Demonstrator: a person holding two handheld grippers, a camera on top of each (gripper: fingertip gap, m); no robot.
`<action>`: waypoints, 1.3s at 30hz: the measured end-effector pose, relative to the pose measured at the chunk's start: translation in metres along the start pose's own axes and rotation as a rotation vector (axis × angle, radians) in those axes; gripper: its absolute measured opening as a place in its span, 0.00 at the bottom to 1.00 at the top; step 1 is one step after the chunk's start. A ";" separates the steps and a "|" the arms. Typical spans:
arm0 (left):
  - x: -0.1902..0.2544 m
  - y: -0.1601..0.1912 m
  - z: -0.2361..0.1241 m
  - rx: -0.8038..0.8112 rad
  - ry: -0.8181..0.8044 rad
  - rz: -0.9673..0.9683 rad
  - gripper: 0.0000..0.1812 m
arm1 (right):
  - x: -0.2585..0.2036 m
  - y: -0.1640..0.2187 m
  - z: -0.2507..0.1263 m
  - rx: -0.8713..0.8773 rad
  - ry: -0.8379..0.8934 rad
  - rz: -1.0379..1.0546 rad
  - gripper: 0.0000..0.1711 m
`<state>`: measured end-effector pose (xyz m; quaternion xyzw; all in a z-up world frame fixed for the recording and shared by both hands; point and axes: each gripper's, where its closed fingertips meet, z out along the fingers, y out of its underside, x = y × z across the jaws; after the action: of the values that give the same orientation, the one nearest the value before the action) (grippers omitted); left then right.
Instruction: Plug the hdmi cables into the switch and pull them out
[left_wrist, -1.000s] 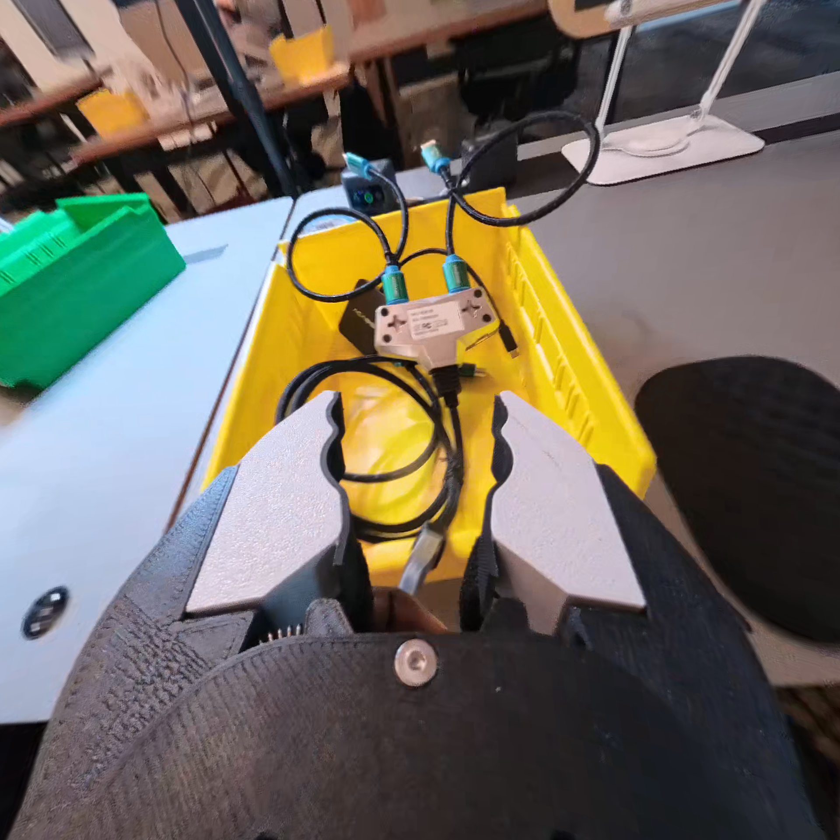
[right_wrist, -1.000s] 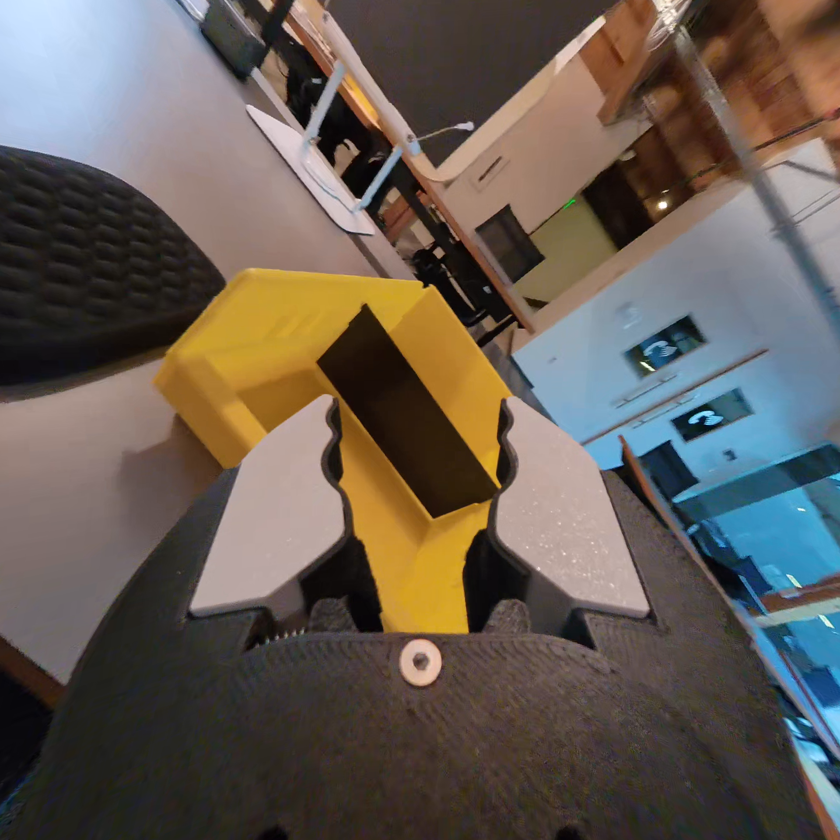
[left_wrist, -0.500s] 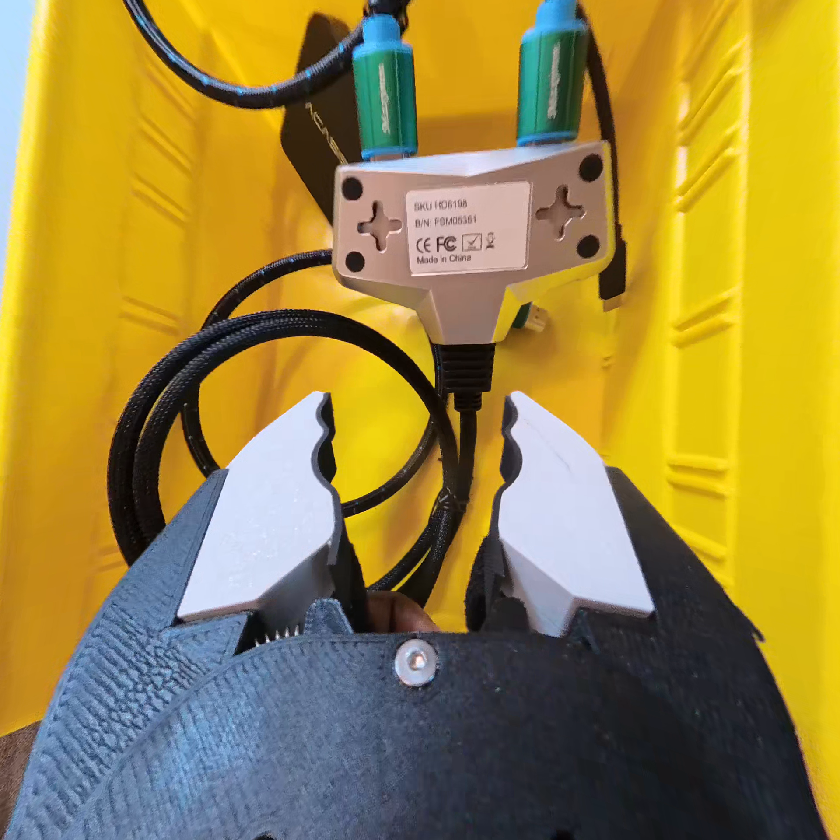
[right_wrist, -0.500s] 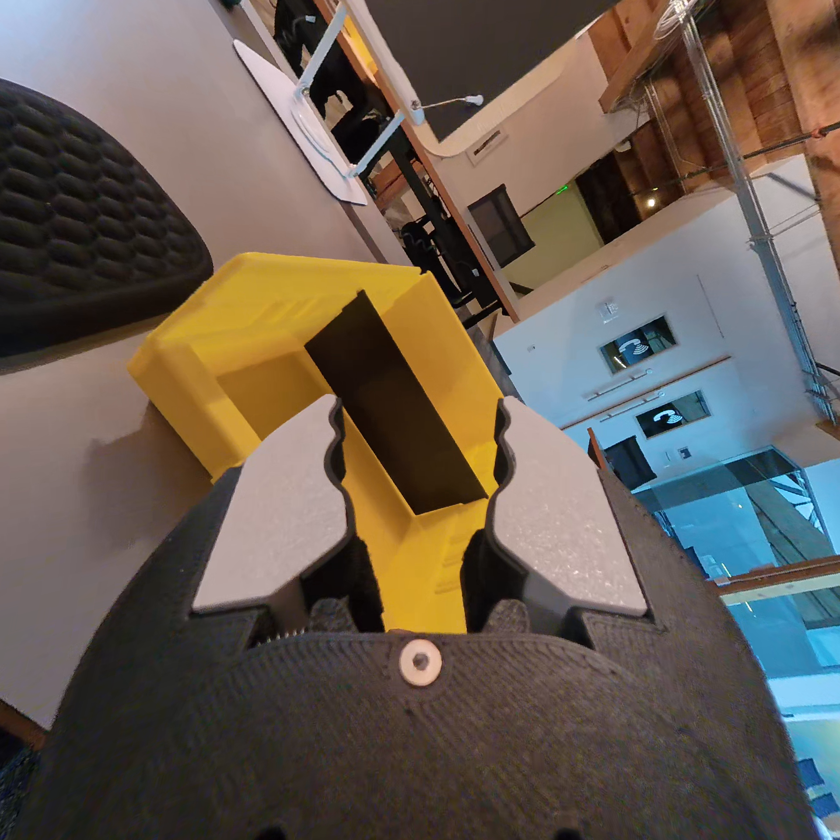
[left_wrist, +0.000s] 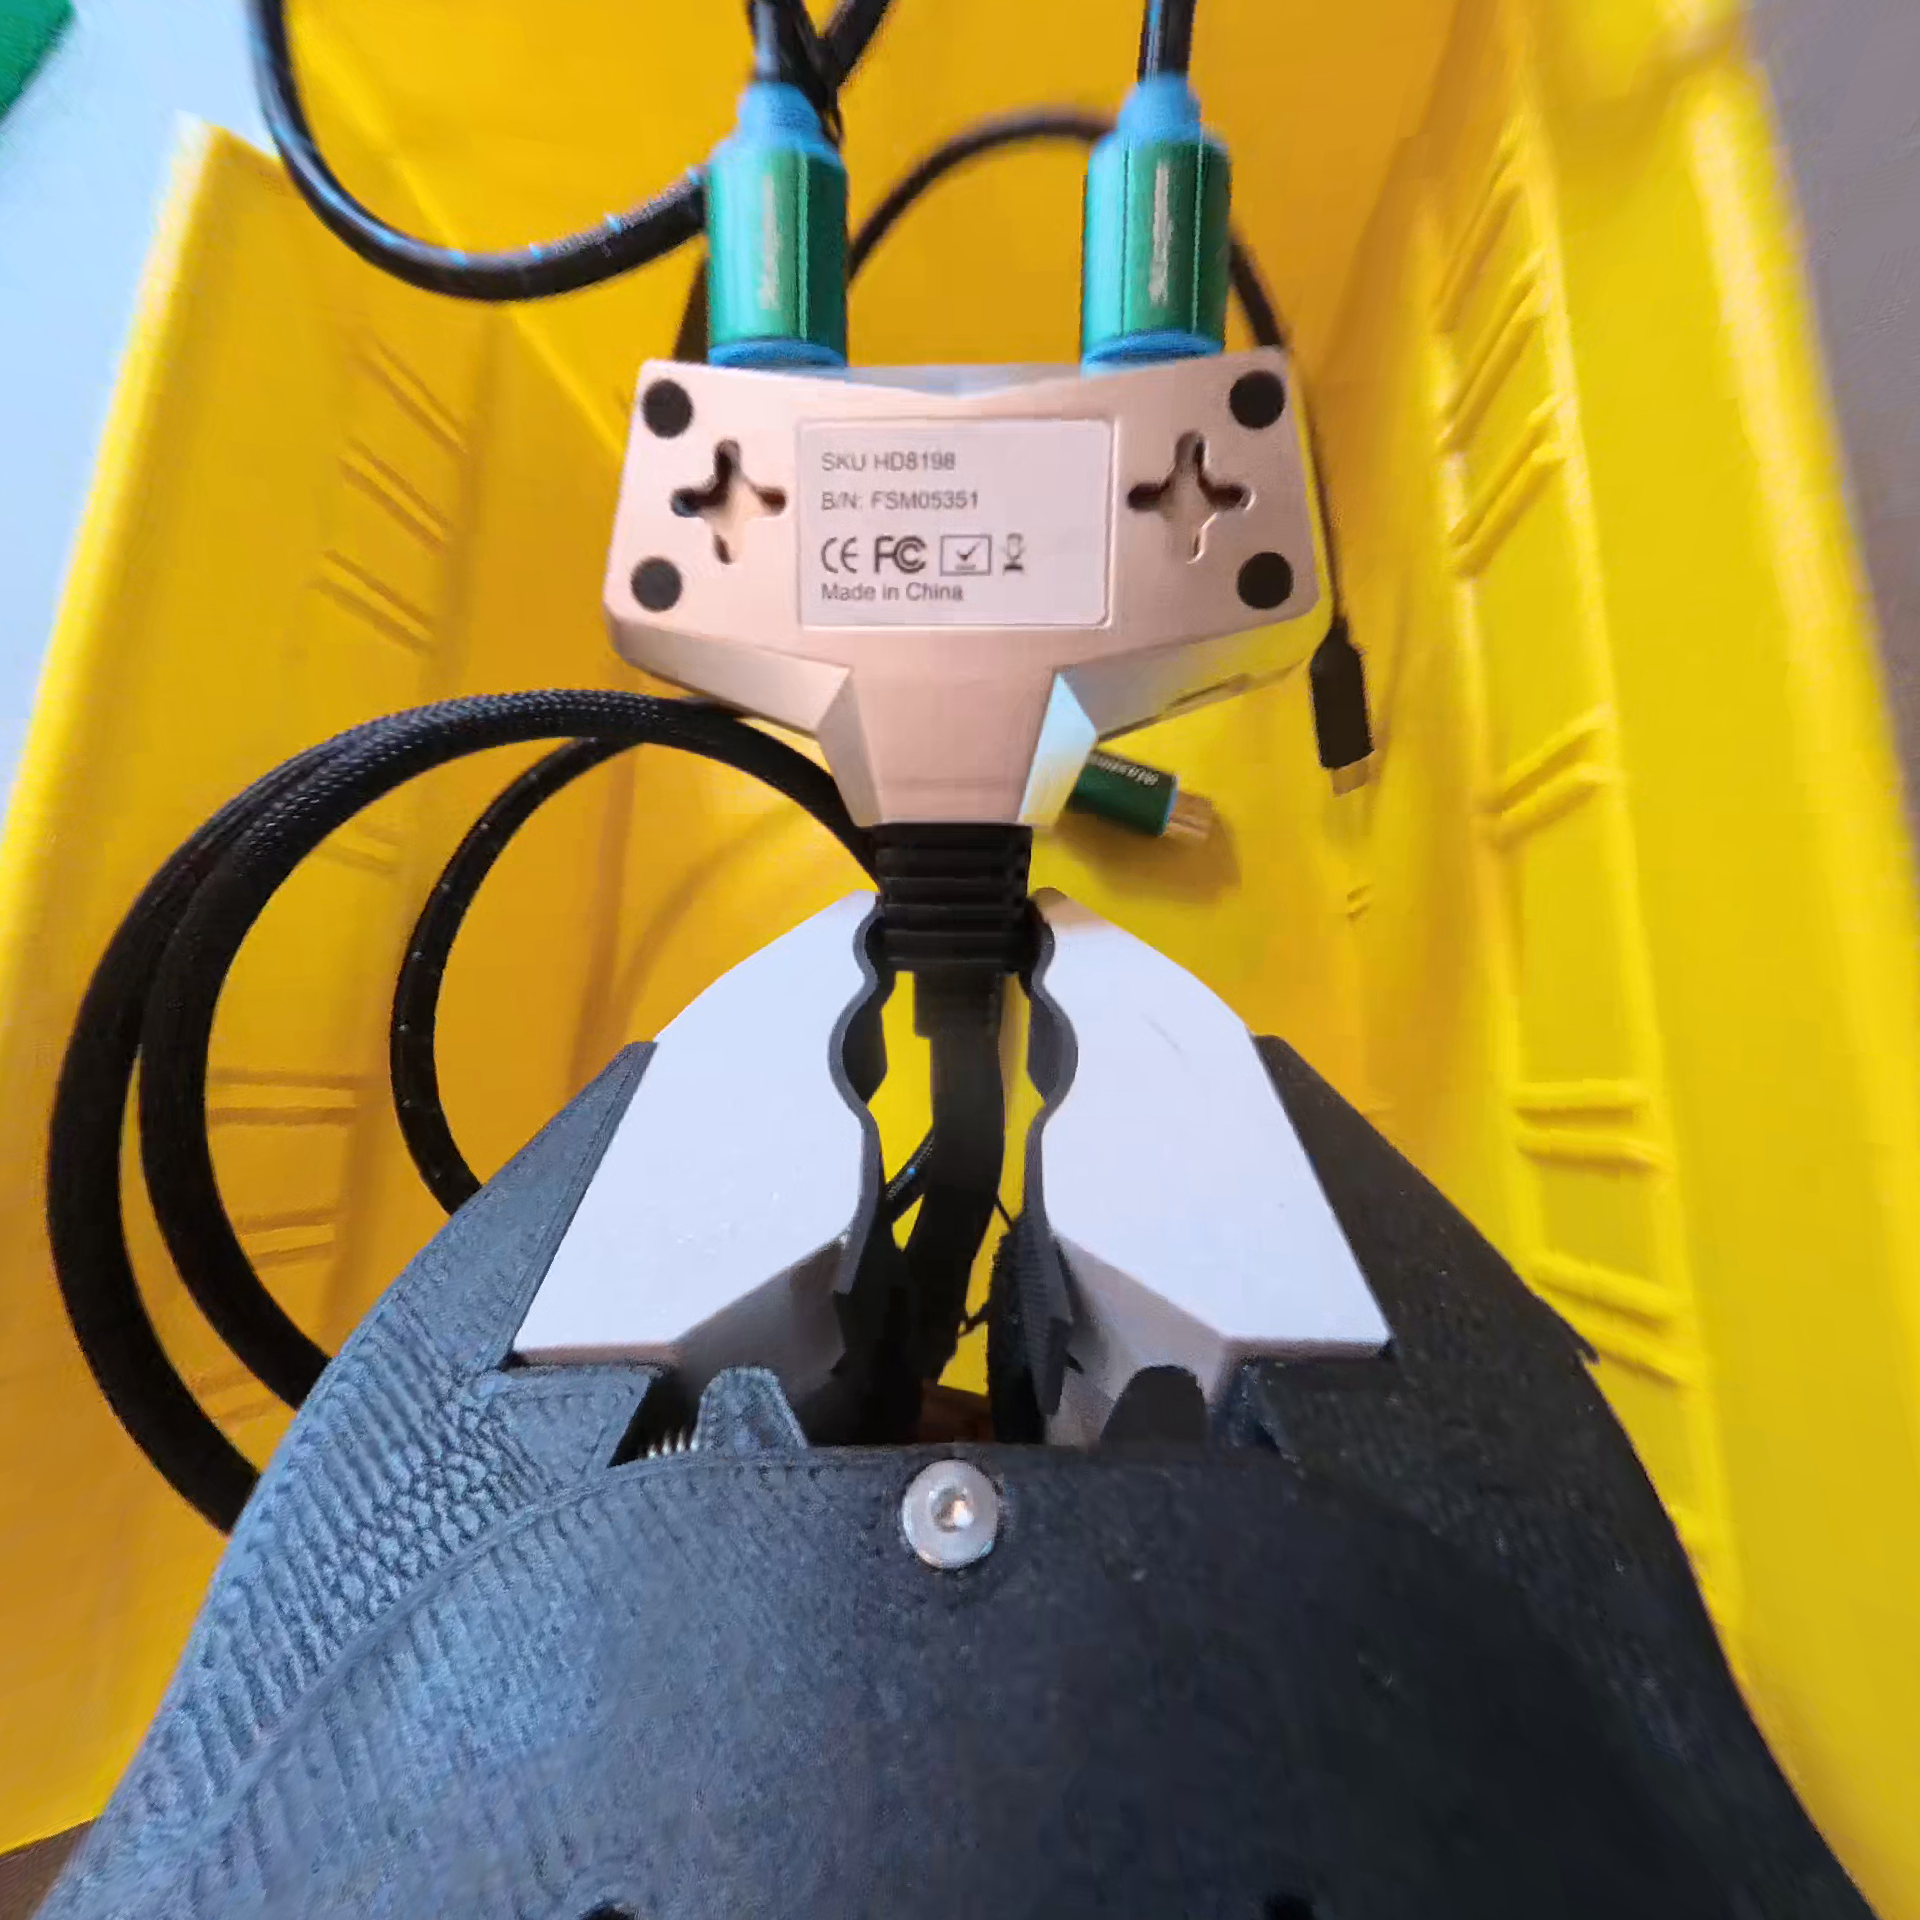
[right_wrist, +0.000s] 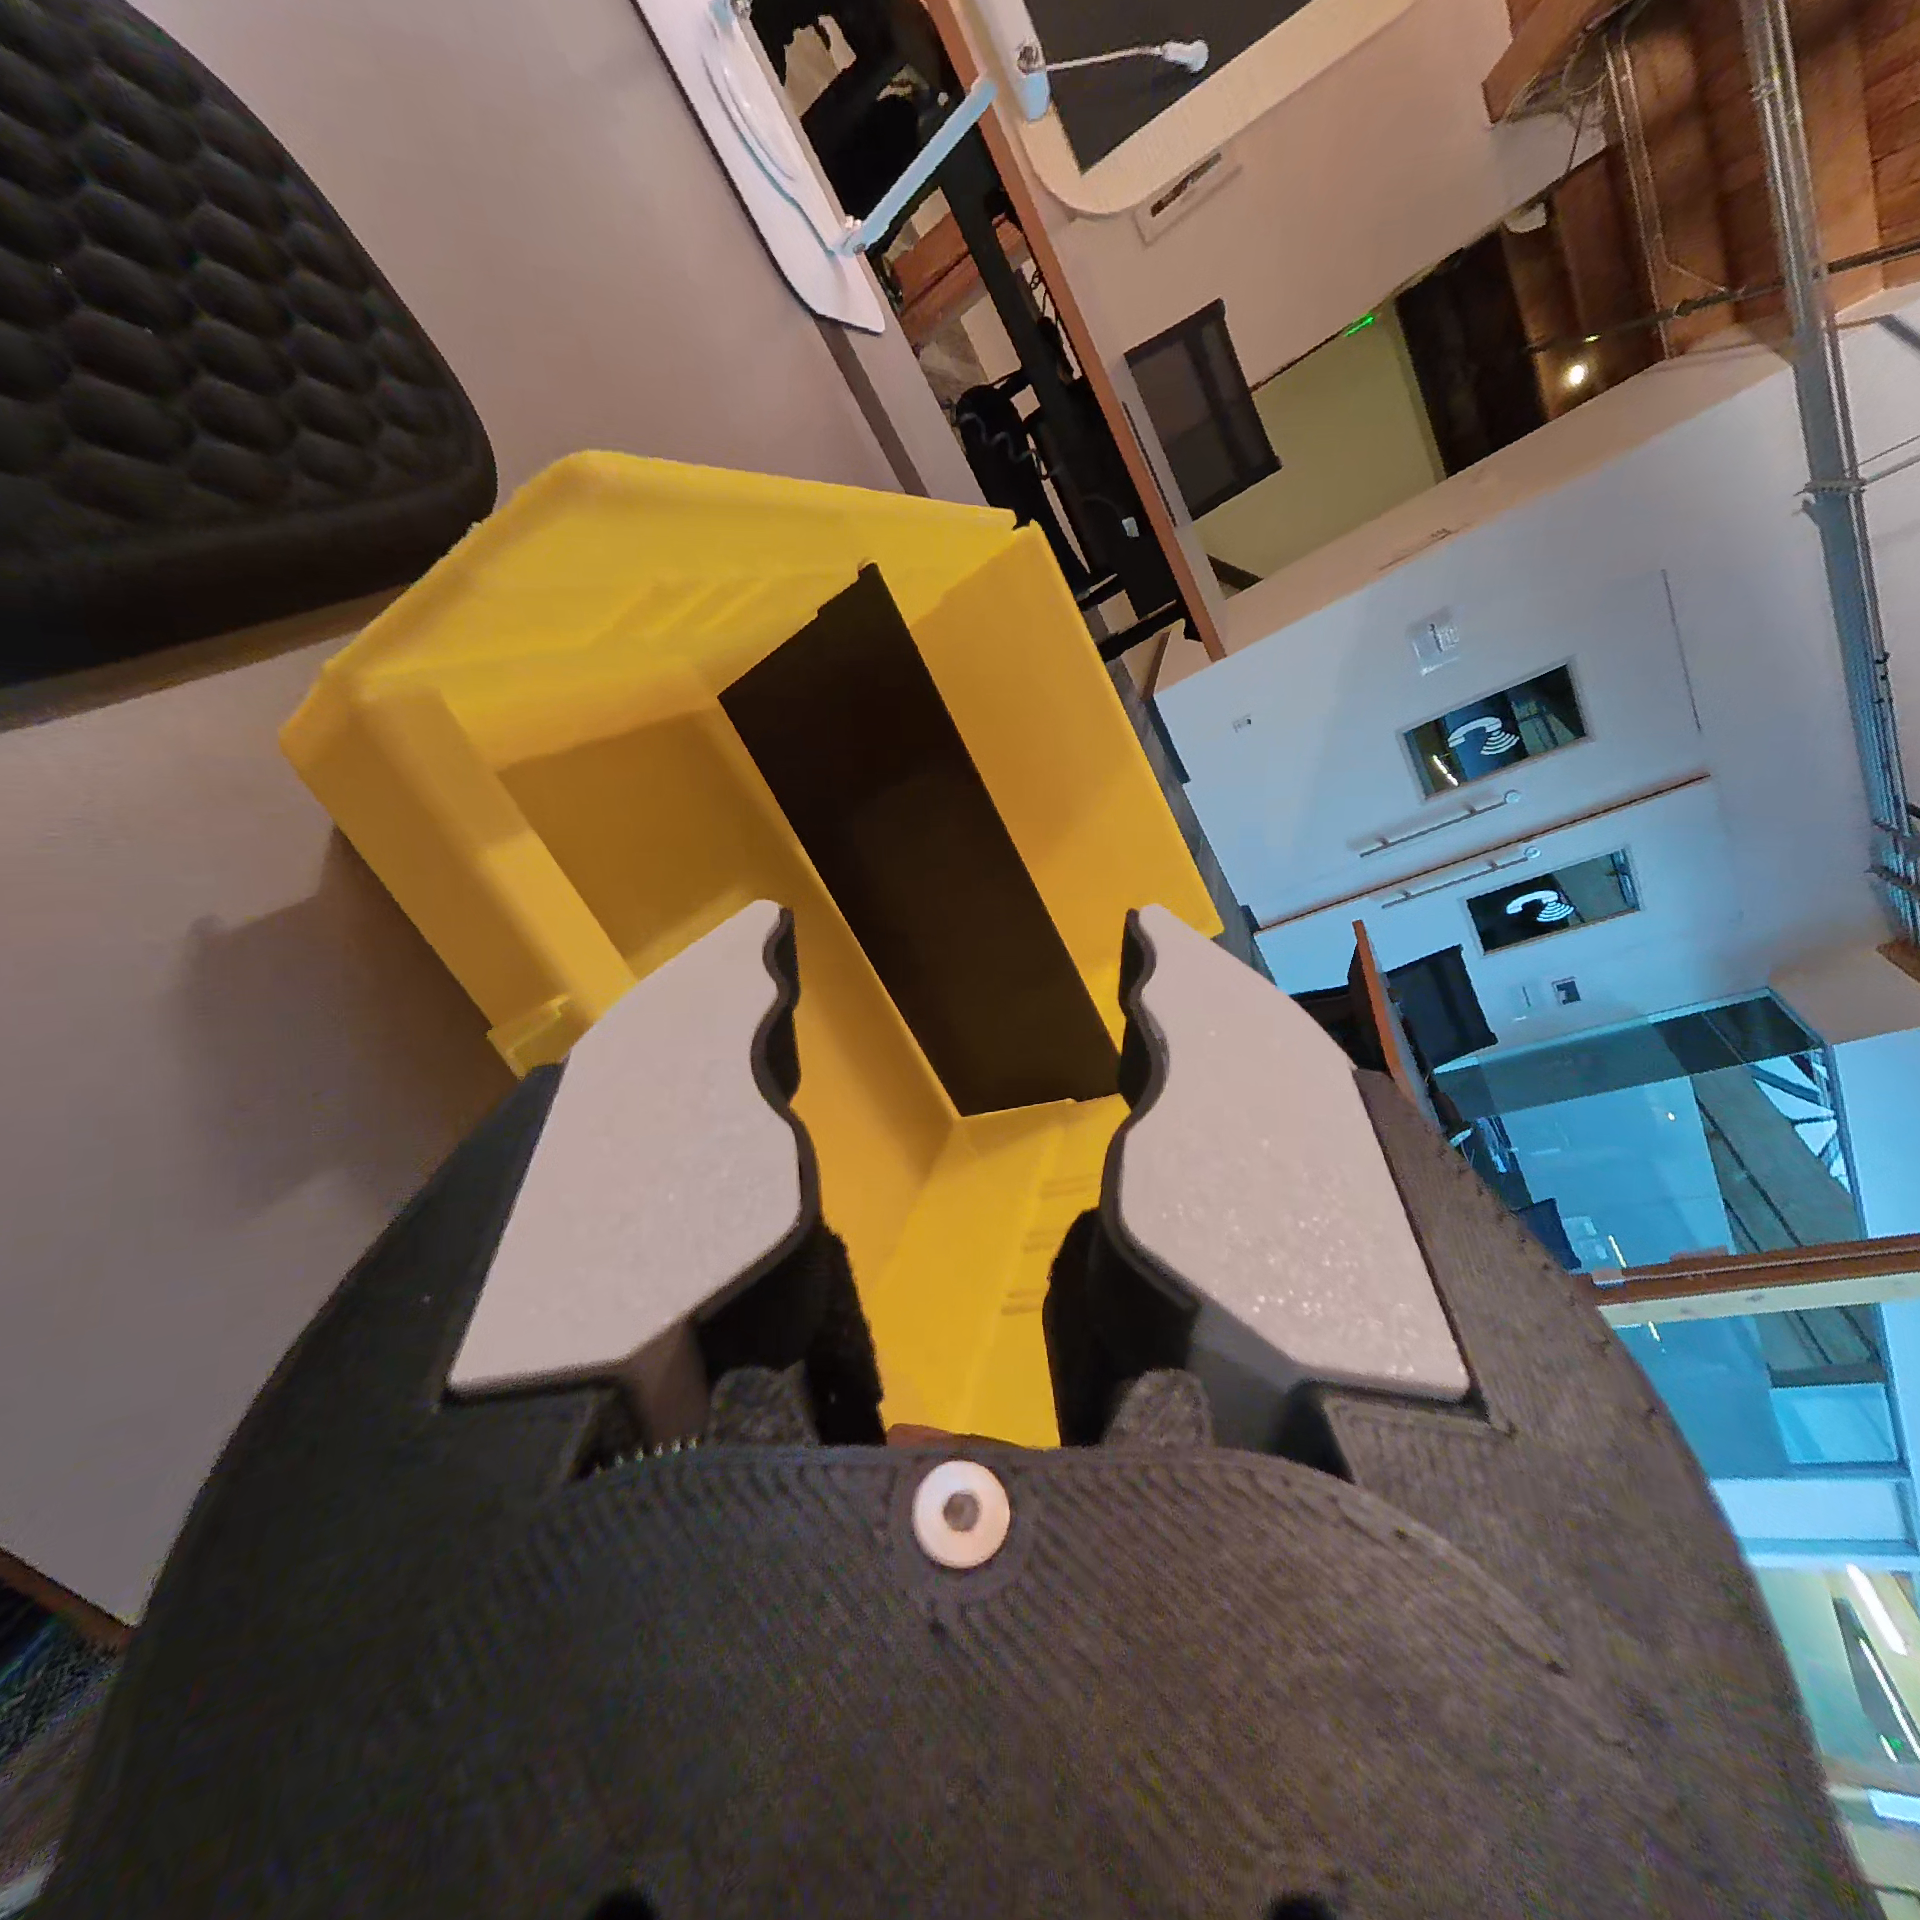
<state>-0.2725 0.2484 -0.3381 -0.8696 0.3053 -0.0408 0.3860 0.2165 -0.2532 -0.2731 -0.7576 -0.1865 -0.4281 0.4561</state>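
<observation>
two tongs, left tongs (left_wrist: 954, 930) pinching switch lead (left_wrist: 954, 883), right tongs (right_wrist: 956, 925) agape

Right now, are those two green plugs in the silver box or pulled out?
In. Both green plugs sit flush against the switch top edge, with no metal tips showing.

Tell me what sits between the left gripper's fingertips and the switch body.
Only the switch's ribbed black strain relief: the left gripper is shut on its lower end, and the silver switch starts directly above. The left wrist view shows this.

Yellow bin (left_wrist: 1558, 727) on grey table (right_wrist: 208, 987) w/ black mesh pad (right_wrist: 156, 364) nearby
</observation>
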 end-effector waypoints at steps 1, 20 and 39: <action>0.001 -0.006 -0.006 0.054 0.026 -0.023 0.12 | -0.001 0.001 0.001 -0.010 -0.003 -0.005 0.35; 0.016 -0.085 -0.140 0.865 -0.036 0.050 0.12 | 0.006 -0.043 0.001 0.177 0.012 0.101 0.31; 0.323 -0.078 -0.217 1.243 0.419 0.466 0.12 | -0.074 -0.305 0.005 1.104 -0.765 1.246 0.32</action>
<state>-0.0387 -0.0329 -0.1857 -0.3729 0.4721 -0.2911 0.7438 -0.0282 -0.0840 -0.1731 -0.4857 -0.0608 0.3253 0.8091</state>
